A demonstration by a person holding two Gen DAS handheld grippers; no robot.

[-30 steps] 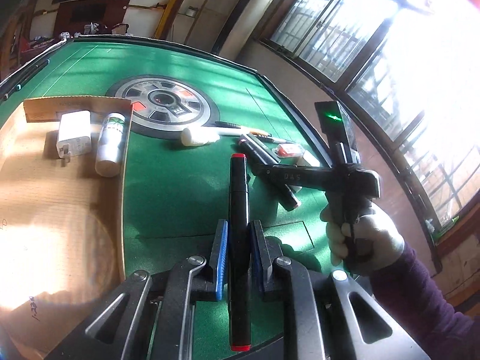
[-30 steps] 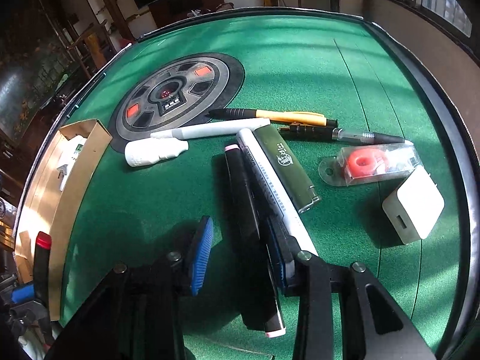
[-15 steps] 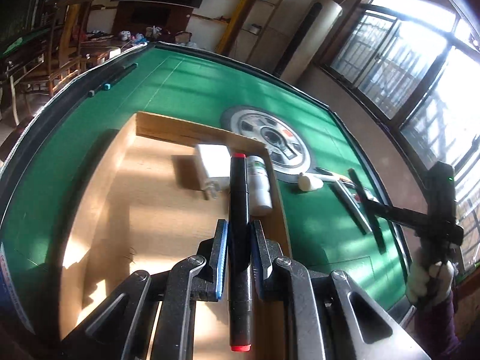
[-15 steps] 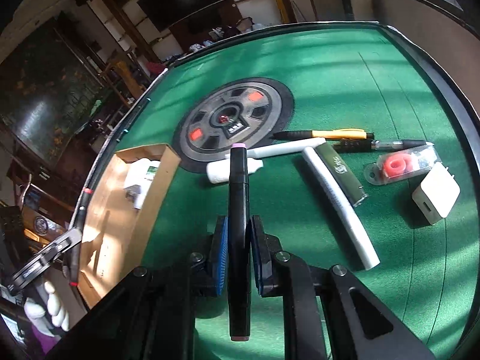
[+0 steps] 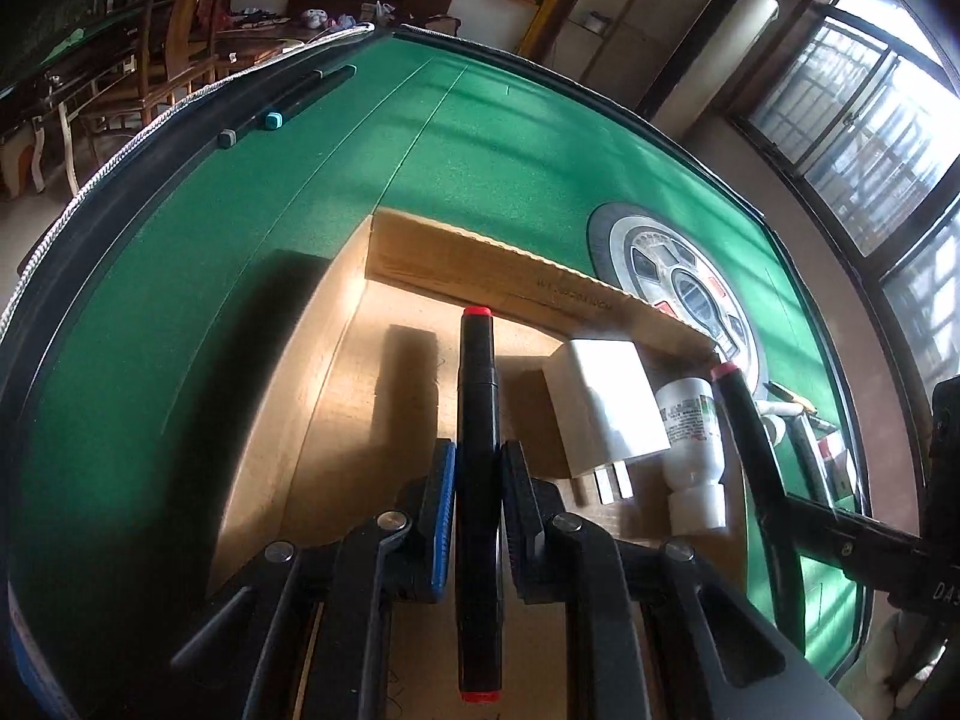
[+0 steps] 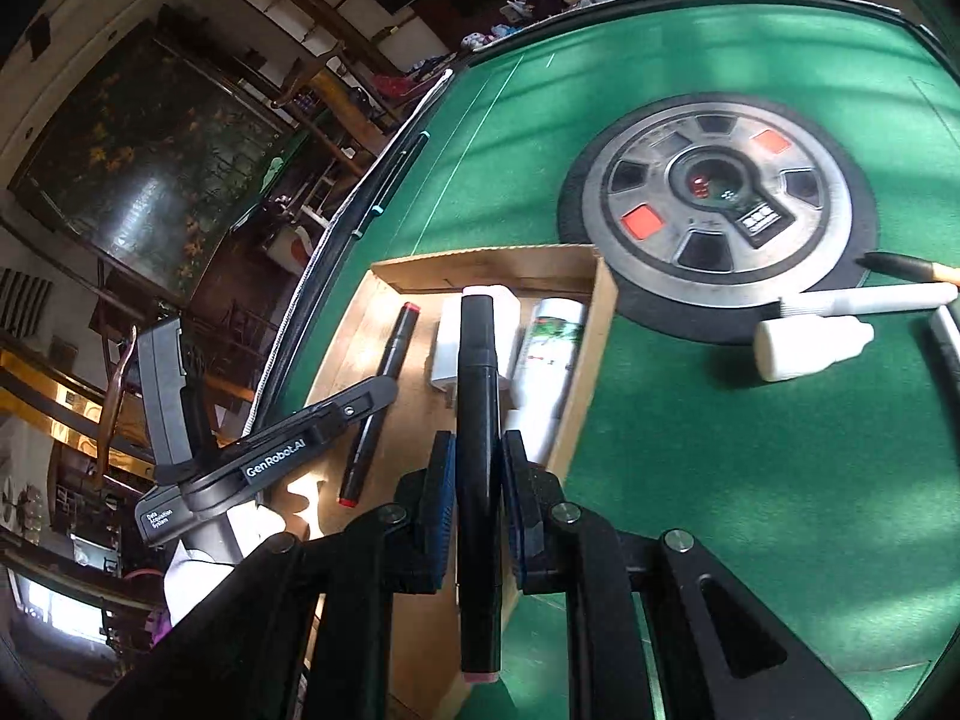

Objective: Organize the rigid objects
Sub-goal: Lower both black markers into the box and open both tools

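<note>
Both grippers hover over an open cardboard box [image 5: 516, 276] on green felt: the left gripper [image 5: 477, 474] clenches a red-tipped black marker [image 5: 477, 396], the right gripper [image 6: 477, 468] a pink-tipped black marker [image 6: 478, 396]. A white charger [image 5: 606, 408] and small white bottle [image 5: 690, 438] already lie inside at the far right. This looks like the placing step; next, each marker likely needs lowering onto the bare floor at left, then releasing.

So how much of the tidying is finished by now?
Partly. Already in the cardboard box: a white charger and a small white bottle. In hand: the left gripper holds a red-capped marker over the box; the right gripper holds a pink-capped marker. Left on the green table: a white dropper bottle, pens and more.
</note>
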